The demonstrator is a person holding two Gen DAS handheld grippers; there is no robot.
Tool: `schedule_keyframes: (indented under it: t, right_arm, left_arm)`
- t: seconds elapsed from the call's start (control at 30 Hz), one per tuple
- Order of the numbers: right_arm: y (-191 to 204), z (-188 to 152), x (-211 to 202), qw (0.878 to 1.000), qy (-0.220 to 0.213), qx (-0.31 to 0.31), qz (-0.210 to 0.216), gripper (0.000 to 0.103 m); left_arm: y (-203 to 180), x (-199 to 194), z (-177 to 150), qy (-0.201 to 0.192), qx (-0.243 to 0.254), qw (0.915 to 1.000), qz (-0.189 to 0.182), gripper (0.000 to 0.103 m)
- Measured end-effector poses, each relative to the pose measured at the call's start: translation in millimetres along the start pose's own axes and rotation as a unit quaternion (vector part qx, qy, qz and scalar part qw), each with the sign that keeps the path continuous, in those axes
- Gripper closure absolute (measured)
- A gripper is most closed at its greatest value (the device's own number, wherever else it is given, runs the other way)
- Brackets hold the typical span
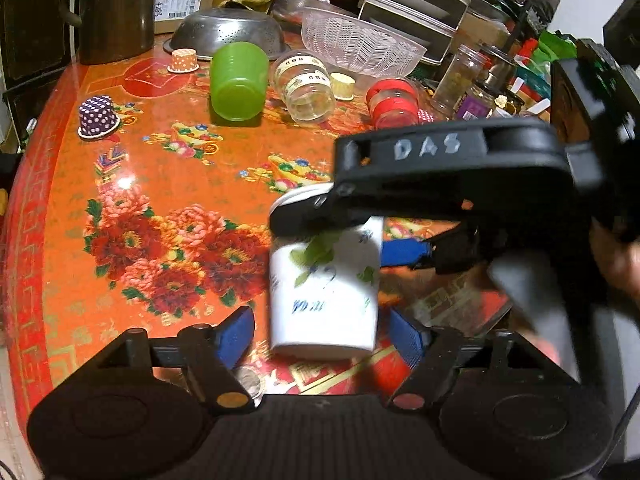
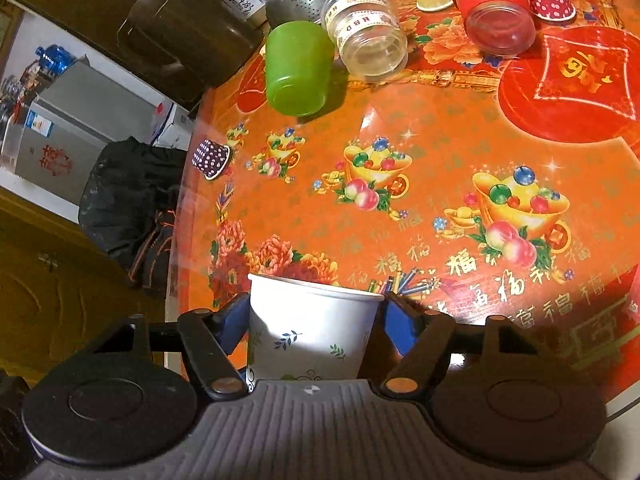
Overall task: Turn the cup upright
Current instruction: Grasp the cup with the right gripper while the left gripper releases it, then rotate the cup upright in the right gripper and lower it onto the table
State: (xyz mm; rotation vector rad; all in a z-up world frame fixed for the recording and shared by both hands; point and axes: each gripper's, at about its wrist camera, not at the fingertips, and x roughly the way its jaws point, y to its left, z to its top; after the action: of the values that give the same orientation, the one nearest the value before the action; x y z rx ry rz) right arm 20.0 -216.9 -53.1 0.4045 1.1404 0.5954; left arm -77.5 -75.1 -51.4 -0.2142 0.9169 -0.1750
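Right now the white paper cup point(image 2: 312, 332) with its leaf print sits between the blue pads point(image 2: 394, 320) of the right tool point(image 2: 314, 320), which is closed on the cup's sides. In the right wrist view the cup's open rim points away from the camera, toward the far side of the tabletop point(image 2: 420, 152).

From the left wrist view the same paper cup point(image 1: 324, 296) shows blurred, with the right tool point(image 1: 360, 236) reaching in from the right and gripping it near one end. The left tool point(image 1: 324, 338) has its blue pads point(image 1: 236, 336) spread wide, one on either side of the cup and clear of it.

Beyond the paper cup, a green plastic cup point(image 1: 239, 80) lies on its side on the orange floral tabletop point(image 1: 160, 184). Left of the green cup stands a purple dotted cupcake liner point(image 1: 97, 116), mouth down. Just right of the green cup lies a clear glass jar point(image 1: 306, 88), also on its side, and farther right a jar wrapped in red point(image 1: 392, 104). Behind the green cup rests an overturned metal colander point(image 1: 228, 32), with a clear plastic basket point(image 1: 360, 46) to the right of it.
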Motion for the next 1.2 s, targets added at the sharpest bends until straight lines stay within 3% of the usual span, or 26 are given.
schedule_keyframes:
  t: [0.13,0.27,0.4,0.47,0.53,0.63,0.77,0.9,1.0,1.07,1.2]
  right_arm:
    - [-5,3,-6,1.0,-0.015,0.005,0.01,0.032]
    - [-12,7,-16,0.999,-0.05,0.007,0.02,0.032]
    - [-1,0,-38,0.988,-0.141,-0.055,0.011,0.033]
    - [10,-10,-53,0.973,-0.206,-0.104,0.002,0.032]
    - [24,-30,-69,0.94,-0.292,-0.174,-0.022,0.032]
    - [28,-57,-73,0.903,-0.361,-0.227,-0.043,0.032]
    - [13,-91,-46,0.873,-0.405,-0.265,-0.061,0.032]
    - [2,-127,-12,0.834,-0.454,-0.303,-0.083,0.032]
    - [0,-145,-6,0.814,-0.476,-0.321,-0.086,0.032]
    - [2,-151,1,0.793,-0.499,-0.333,-0.107,0.031]
    - [7,-151,4,0.778,-0.514,-0.34,-0.117,0.03]
  left_arm:
    - [11,-10,-17,0.001,0.015,0.9999,0.004,0.027]
    - [38,-28,-30,-0.016,-0.024,0.9994,-0.022,0.027]
    - [56,-51,-29,-0.071,-0.051,0.9957,-0.03,0.027]
    - [55,-65,-28,-0.112,-0.04,0.9927,-0.02,0.026]
    - [51,-77,-27,-0.151,-0.021,0.9883,-0.003,0.024]
    - [50,-91,-27,-0.203,-0.003,0.9791,0.015,0.02]
    - [56,-95,-27,-0.227,-0.012,0.9739,0.002,0.015]
    - [63,-88,-27,-0.219,-0.027,0.9753,-0.008,0.015]
    - [65,-85,-30,-0.22,-0.031,0.9749,-0.018,0.012]
    - [65,-84,-32,-0.225,-0.03,0.9737,-0.015,0.01]
    - [69,-82,-33,-0.231,-0.039,0.9721,-0.015,0.004]
